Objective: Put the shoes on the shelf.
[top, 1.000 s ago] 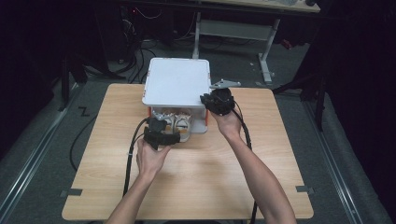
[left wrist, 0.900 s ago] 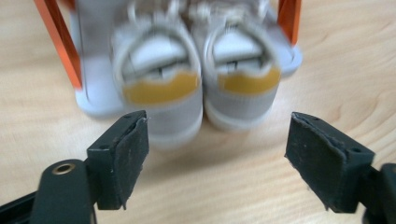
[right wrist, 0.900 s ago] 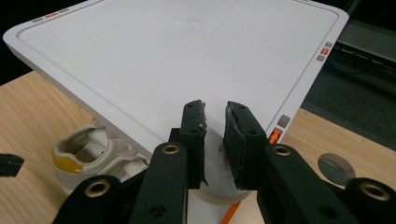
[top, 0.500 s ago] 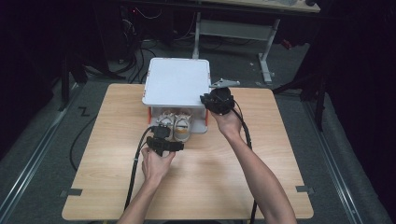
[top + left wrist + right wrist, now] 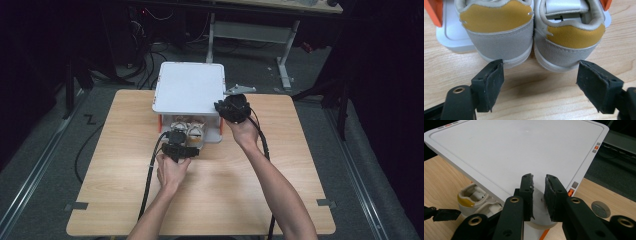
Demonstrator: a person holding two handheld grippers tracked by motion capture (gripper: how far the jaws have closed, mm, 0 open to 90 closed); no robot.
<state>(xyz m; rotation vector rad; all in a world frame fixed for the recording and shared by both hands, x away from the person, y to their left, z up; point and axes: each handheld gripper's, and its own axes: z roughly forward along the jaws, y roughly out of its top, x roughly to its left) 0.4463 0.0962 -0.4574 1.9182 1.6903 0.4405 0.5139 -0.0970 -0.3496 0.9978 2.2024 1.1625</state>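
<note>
A white box has its lid raised at the near edge. My right gripper is shut on the lid's near right corner and holds it up. Under the lid stand two grey-and-white shoes with yellow heel tabs, the left shoe beside the right shoe, heels toward me and past the box base. My left gripper is open just short of the heels, low over the table, touching neither shoe.
The wooden table has bare room in front of and beside the box. Orange latches sit at the base corners. A round metal disc is set in the tabletop. Cables trail from both grippers; a desk frame stands behind the table.
My left gripper has drawn back toward the near side and sunk, uncovering the shoe heels. The right gripper and lid have stayed still.
</note>
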